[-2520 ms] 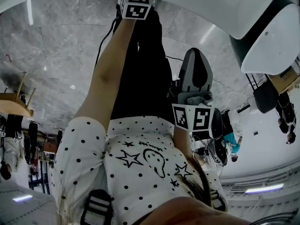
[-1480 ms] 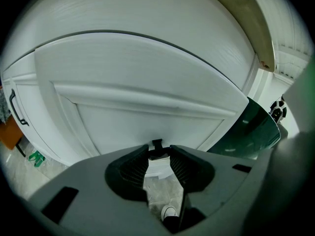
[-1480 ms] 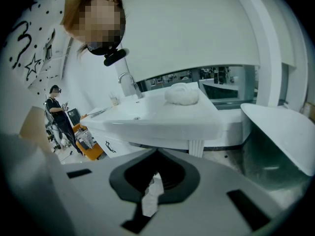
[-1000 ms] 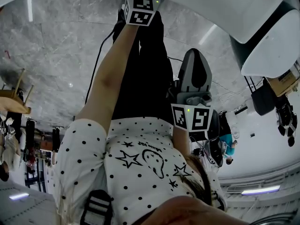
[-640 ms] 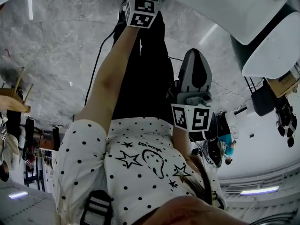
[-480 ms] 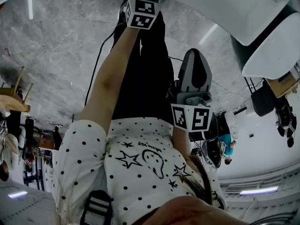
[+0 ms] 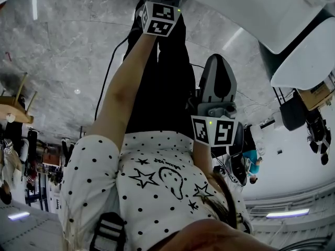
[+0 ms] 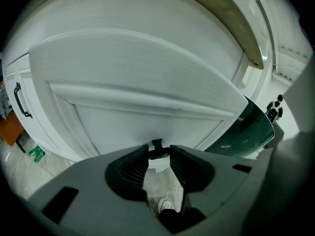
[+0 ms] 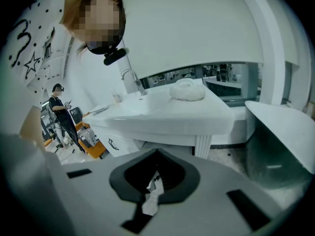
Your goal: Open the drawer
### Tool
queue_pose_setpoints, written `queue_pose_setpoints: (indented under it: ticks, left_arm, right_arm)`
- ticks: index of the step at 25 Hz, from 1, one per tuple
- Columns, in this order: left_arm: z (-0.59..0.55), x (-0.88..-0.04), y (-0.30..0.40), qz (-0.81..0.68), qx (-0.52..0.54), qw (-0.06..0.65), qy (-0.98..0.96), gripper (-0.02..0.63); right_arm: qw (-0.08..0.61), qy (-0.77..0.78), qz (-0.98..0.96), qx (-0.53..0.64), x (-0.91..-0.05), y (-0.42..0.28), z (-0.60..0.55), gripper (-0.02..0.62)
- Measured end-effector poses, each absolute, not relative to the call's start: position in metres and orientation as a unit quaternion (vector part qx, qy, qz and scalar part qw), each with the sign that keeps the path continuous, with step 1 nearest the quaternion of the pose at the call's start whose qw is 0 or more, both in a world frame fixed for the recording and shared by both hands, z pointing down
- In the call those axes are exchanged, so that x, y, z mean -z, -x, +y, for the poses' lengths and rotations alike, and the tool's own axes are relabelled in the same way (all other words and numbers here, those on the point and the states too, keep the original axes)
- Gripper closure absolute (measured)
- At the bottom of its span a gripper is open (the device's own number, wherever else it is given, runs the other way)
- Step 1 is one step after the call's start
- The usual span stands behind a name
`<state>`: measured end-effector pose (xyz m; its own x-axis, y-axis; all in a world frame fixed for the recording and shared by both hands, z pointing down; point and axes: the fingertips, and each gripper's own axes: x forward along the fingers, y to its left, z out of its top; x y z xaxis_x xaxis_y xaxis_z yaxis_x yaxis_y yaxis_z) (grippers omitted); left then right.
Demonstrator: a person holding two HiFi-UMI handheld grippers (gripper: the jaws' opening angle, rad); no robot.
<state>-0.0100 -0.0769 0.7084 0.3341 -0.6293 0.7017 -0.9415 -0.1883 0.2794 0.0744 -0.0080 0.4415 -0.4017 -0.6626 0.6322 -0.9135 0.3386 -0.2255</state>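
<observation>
The person wears a white top (image 7: 157, 156) with black dots, stars and a smiley face, and black trousers (image 7: 162, 82). The left hand-held gripper (image 8: 158, 154) and right hand-held gripper (image 9: 157, 154) are grey, with black ribbed pads (image 8: 132, 168) and black-and-white marker cubes (image 7: 213, 131).

the drawer front (image 8: 147, 82) has a smooth white painted finish, satin rather than glossy; its little knob (image 8: 157, 145) is matt black. the left tongs (image 8: 158, 154) are matt grey plastic with ribbed black pads (image 8: 133, 170). the floor (image 7: 63, 61) is polished grey marble, the faucet (image 9: 140, 86) shiny metal.
</observation>
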Motion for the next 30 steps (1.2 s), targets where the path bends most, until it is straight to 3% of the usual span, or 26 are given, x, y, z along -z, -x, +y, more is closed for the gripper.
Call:
queue_pose_setpoints:
  ticks: [30]
  left_arm:
    - [-0.052,-0.711,0.017,-0.528,-0.232,0.355,-0.736,0.466]
  right_arm:
    - [0.225,-0.493,-0.79,-0.287,-0.448,-0.066,-0.006,0.581]
